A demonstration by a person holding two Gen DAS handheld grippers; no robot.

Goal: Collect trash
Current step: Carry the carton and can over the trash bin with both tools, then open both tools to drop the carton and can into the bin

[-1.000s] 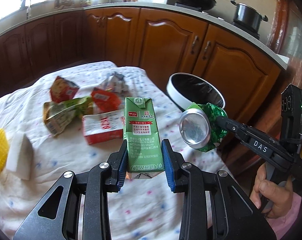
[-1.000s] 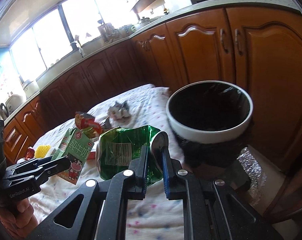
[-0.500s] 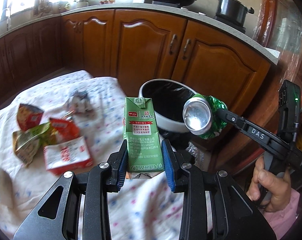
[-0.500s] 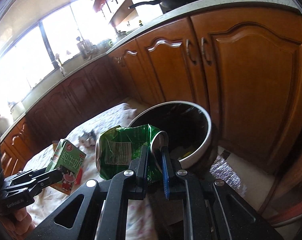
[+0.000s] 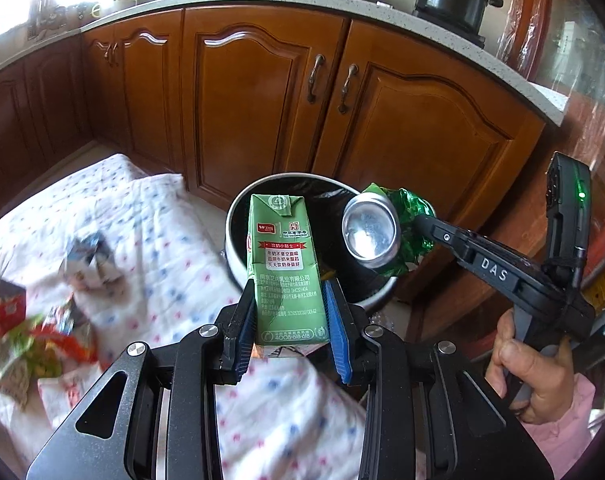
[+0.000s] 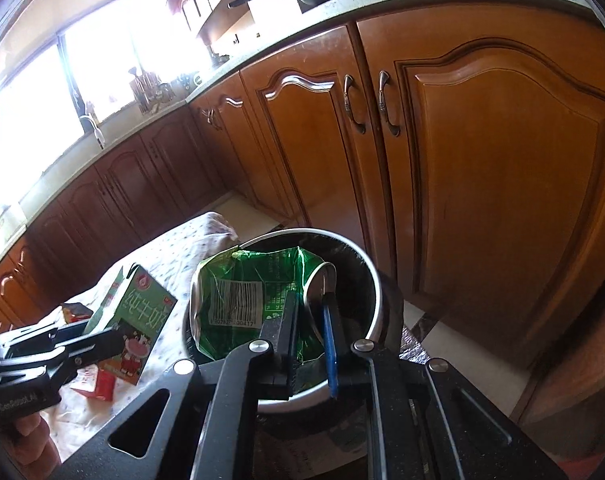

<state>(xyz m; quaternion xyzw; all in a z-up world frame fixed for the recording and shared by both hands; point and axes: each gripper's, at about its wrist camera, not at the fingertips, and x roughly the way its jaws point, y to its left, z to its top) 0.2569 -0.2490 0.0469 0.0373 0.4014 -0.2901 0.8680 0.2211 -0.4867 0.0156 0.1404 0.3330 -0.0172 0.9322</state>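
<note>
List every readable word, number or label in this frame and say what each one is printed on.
"DAS": side of the right gripper.
"GenRobot.AI": body of the left gripper, right wrist view.
"纯牛奶": green milk carton.
"4008-618-618": foot of the carton, left wrist view.
"饮奶小贴士": red band on the carton; smaller print below is too small to read.
Barcode digits on the crushed green can: too blurred to read in full.

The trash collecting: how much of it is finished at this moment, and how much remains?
Done: hard to judge; the bin interior is too dark to show what it already holds.
In hand: the left gripper holds a green milk carton and the right gripper a crushed green can, both over the bin, neither released yet.
Left: wrappers and a crumpled packet lie on the cloth.
</note>
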